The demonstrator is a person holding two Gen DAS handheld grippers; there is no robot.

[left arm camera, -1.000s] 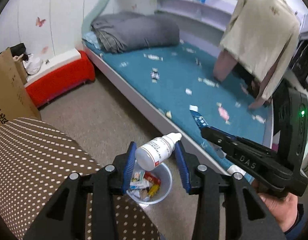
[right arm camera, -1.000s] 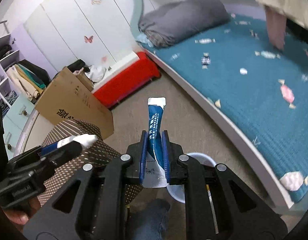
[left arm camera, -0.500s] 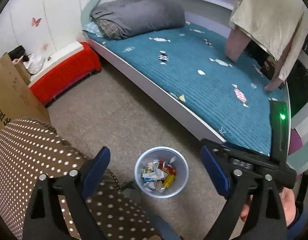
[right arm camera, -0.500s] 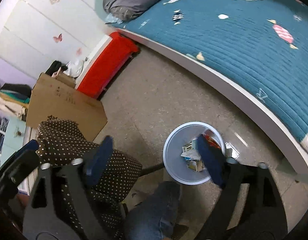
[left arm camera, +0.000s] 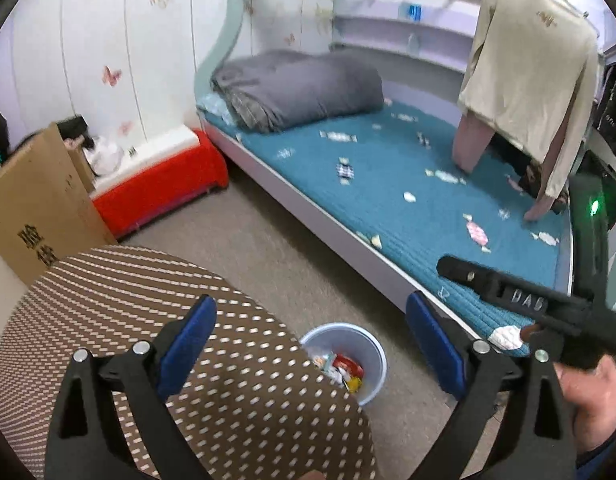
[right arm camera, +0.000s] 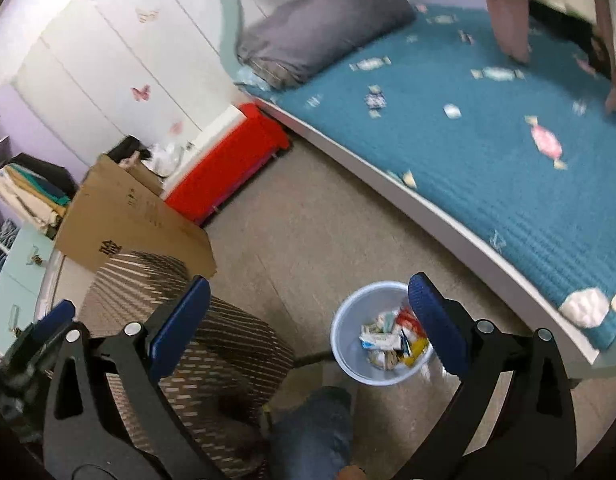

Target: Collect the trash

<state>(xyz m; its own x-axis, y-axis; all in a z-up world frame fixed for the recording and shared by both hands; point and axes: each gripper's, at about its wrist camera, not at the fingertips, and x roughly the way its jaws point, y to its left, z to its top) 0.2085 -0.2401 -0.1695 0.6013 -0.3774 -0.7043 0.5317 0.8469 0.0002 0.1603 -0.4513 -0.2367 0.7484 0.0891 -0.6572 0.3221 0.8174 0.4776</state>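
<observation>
A pale blue trash bin [left arm camera: 373, 380] stands on the floor beside the bed, with wrappers and packets [left arm camera: 345, 368] lying inside. My left gripper [left arm camera: 310, 304] hovers above it; its jaws are opening and nothing is between the blue pads [left arm camera: 188, 340]. In the right wrist view the same bin [right arm camera: 344, 344] sits just below my right gripper [right arm camera: 308, 282], which is wide open and empty. The trash [right arm camera: 392, 340] in the bin includes a red and a yellow packet. A hand [left arm camera: 588, 396] grips the right tool at the lower right of the left wrist view.
A brown dotted round seat [left arm camera: 148, 320] lies close on the left and hides part of the bin. The teal candy-print bed [left arm camera: 388, 200] runs along the right. A cardboard box [left arm camera: 32, 208] and a red bench [left arm camera: 160, 184] stand at the back left. A knee in jeans [right arm camera: 312, 428] is below.
Both grippers opened and lifted. The white bottle left the left jaws and the blue tube left the right jaws; neither is held now.
</observation>
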